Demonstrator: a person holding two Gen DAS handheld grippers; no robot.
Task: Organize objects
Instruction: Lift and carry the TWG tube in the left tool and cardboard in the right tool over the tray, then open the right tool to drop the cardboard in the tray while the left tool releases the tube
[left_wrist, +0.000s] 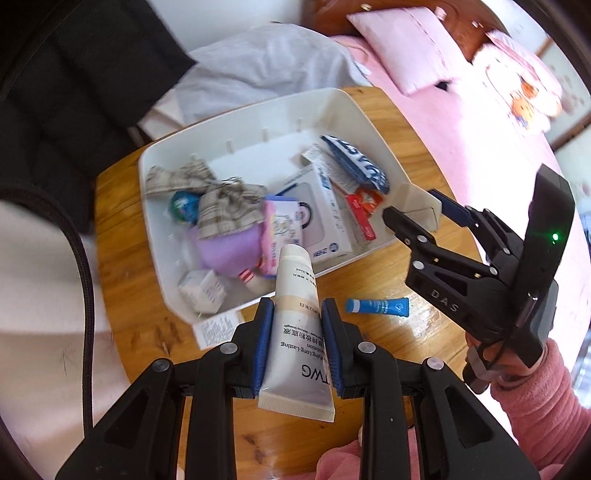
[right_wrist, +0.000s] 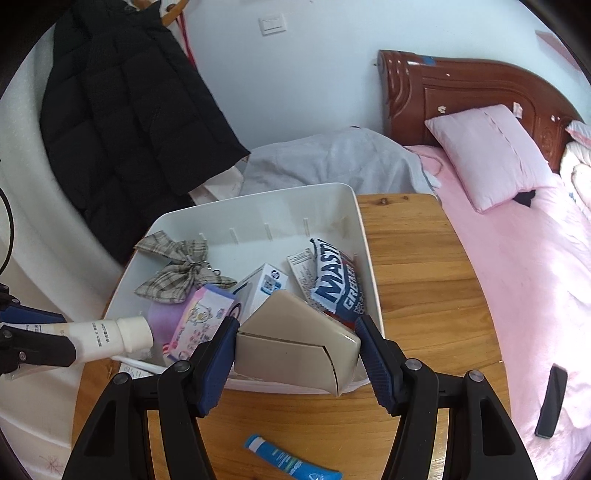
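Observation:
A white bin (left_wrist: 354, 107) (right_wrist: 258, 199) sits on a wooden table (left_wrist: 122, 258) (right_wrist: 424, 280), full of small items: a plaid bow (left_wrist: 218, 199) (right_wrist: 177, 273), boxes and a blue snack bag (left_wrist: 358, 162) (right_wrist: 336, 288). My left gripper (left_wrist: 297, 314) is shut on a cream tube (left_wrist: 295, 332) (right_wrist: 110, 336), cap toward the bin's near rim. My right gripper (right_wrist: 295, 332) (left_wrist: 417, 206) is shut on a beige wedge-shaped box (right_wrist: 295, 339) (left_wrist: 417, 203) at the bin's near edge. A small blue tube (left_wrist: 376, 306) (right_wrist: 291, 461) lies on the table.
A pink bed (right_wrist: 517, 258) with a pillow (right_wrist: 491, 155) lies right of the table. A black phone (right_wrist: 552, 400) rests on it. A black coat (right_wrist: 125, 110) hangs at the left, grey cloth (right_wrist: 332, 158) behind the bin. A paper leaflet (left_wrist: 218, 328) lies by the bin.

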